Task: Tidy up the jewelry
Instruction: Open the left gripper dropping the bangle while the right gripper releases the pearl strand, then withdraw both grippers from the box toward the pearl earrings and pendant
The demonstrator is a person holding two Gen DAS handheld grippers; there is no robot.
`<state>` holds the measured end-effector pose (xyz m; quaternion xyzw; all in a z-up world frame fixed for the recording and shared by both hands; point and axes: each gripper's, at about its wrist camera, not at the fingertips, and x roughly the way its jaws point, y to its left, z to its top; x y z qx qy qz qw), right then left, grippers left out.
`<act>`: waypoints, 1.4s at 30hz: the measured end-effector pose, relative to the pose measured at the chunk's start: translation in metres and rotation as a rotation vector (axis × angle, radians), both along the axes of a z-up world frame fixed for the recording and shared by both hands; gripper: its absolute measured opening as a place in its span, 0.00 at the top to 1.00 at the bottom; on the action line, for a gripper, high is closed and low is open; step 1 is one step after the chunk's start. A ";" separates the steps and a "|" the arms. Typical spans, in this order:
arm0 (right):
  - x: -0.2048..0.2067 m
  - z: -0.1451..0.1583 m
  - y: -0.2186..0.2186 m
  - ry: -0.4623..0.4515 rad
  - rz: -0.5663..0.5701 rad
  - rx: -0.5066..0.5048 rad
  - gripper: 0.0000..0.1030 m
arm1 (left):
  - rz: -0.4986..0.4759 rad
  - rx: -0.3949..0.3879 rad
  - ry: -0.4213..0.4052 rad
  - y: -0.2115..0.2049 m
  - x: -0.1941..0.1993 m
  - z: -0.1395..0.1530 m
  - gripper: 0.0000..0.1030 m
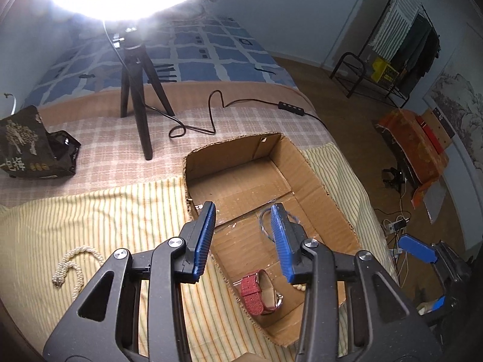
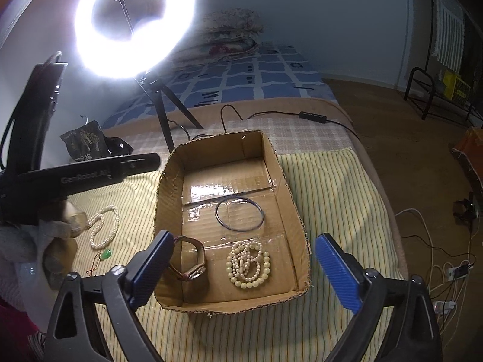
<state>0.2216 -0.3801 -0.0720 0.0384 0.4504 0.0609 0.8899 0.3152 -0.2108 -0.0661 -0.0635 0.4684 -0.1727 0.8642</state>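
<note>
An open cardboard box [image 1: 314,175] [image 2: 169,187] sits on the striped cloth. It holds a watch with a red strap [image 1: 259,292] [image 2: 193,259], a thin dark bangle [image 1: 264,220] [image 2: 240,214] and a heap of pearl bracelets [image 2: 249,264]. A pearl necklace [image 1: 71,264] [image 2: 105,226] with a green pendant [image 2: 106,253] lies on the cloth left of the box. My left gripper [image 1: 243,208] hangs open over the box's near left edge, holding nothing. My right gripper [image 2: 244,236] stands wide open above the watch and the pearl heap, touching neither.
A ring light [image 2: 132,24] on a tripod [image 1: 142,96] stands behind the box, its cable [image 1: 211,111] trailing across the checked blanket. A black bag [image 1: 33,144] lies at the far left. The bed edge drops to the floor [image 2: 407,157] on the right.
</note>
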 end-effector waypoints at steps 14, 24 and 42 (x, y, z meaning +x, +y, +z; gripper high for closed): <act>-0.022 0.012 0.006 -0.028 -0.017 -0.042 0.00 | 0.038 0.039 -0.035 0.036 -0.031 0.022 0.63; -0.056 0.020 0.043 -0.134 0.099 -0.120 0.00 | 0.090 0.082 -0.056 0.098 -0.067 0.033 0.54; -0.091 -0.024 0.137 0.017 0.318 -0.050 0.21 | 0.076 0.099 0.075 0.184 -0.134 -0.017 0.54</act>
